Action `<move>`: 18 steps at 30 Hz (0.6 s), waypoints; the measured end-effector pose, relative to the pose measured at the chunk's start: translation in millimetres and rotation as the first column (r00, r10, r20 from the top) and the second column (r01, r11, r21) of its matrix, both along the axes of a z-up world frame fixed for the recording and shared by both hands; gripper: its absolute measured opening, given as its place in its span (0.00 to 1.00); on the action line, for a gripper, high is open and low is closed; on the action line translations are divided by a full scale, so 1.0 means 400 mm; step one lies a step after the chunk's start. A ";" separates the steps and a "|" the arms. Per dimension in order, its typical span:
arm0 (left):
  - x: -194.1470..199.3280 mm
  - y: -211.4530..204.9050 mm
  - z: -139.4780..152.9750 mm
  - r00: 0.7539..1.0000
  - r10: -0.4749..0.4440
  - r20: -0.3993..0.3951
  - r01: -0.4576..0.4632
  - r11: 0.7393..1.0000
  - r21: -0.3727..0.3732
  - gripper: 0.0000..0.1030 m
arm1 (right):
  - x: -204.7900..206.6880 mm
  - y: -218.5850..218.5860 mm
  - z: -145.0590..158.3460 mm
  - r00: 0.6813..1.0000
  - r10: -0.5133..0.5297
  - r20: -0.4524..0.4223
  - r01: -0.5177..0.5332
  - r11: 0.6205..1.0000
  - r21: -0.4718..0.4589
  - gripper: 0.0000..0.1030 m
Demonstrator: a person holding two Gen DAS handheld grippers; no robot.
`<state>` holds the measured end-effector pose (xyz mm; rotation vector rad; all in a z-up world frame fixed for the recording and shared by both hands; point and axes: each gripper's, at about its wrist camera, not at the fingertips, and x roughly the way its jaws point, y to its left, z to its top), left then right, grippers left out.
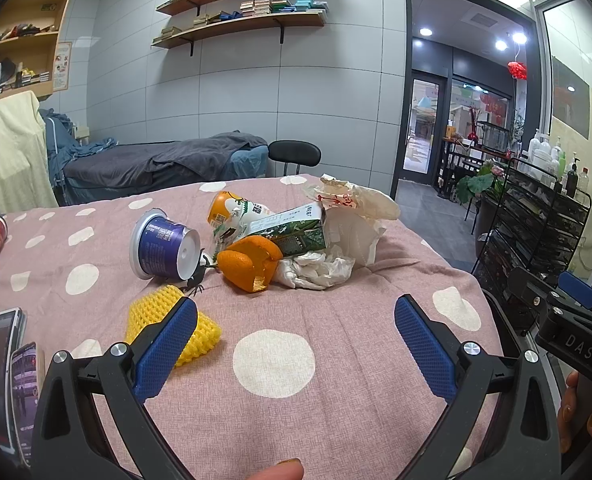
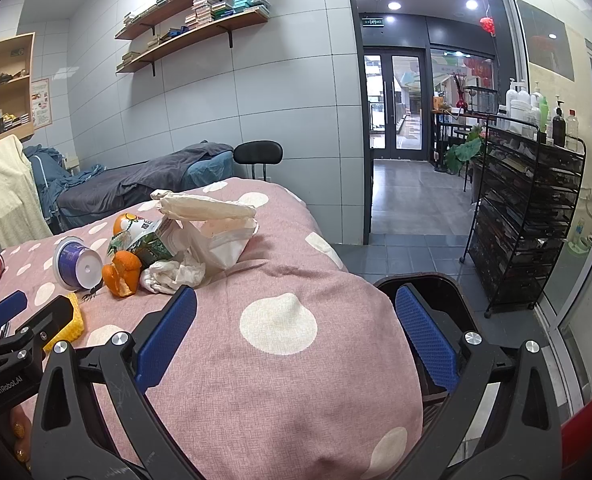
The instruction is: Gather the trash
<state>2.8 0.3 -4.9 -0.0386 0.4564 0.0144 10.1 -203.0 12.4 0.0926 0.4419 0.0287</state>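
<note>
My left gripper (image 1: 296,344) is spread wide and holds nothing. My right gripper (image 2: 296,340) is wide open too, with nothing in it. The trash pile sits ahead on the dotted pink cloth (image 1: 336,408): orange peel (image 1: 249,266), green carton (image 1: 291,230), purple cup (image 1: 163,250). The right gripper's side reads "DAS".
</note>
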 end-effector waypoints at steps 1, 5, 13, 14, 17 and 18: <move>0.000 0.000 0.000 1.000 -0.001 0.000 0.001 1.000 0.000 0.94 | 0.000 0.000 0.000 1.000 0.000 0.000 0.000 1.000 0.000 0.96; 0.001 0.000 -0.002 1.000 -0.001 0.000 0.001 1.000 0.000 0.94 | 0.001 0.000 0.000 1.000 0.000 -0.002 0.000 1.000 0.002 0.96; 0.001 0.022 -0.024 0.998 -0.018 -0.058 0.016 0.999 -0.032 0.94 | 0.017 0.025 -0.017 0.999 0.024 -0.024 -0.024 1.000 0.001 0.96; 0.001 0.029 -0.027 0.997 -0.012 -0.070 0.010 1.000 -0.028 0.94 | 0.020 0.030 -0.018 0.999 0.032 -0.028 -0.032 0.999 0.001 0.96; 0.004 0.067 -0.043 0.992 0.005 -0.124 -0.009 0.999 -0.032 0.94 | 0.033 0.050 -0.022 0.997 0.062 -0.044 -0.063 0.998 -0.003 0.96; 0.005 0.085 -0.047 0.990 0.009 -0.141 -0.013 0.999 -0.033 0.94 | 0.038 0.055 -0.023 0.996 0.072 -0.050 -0.073 0.997 -0.006 0.96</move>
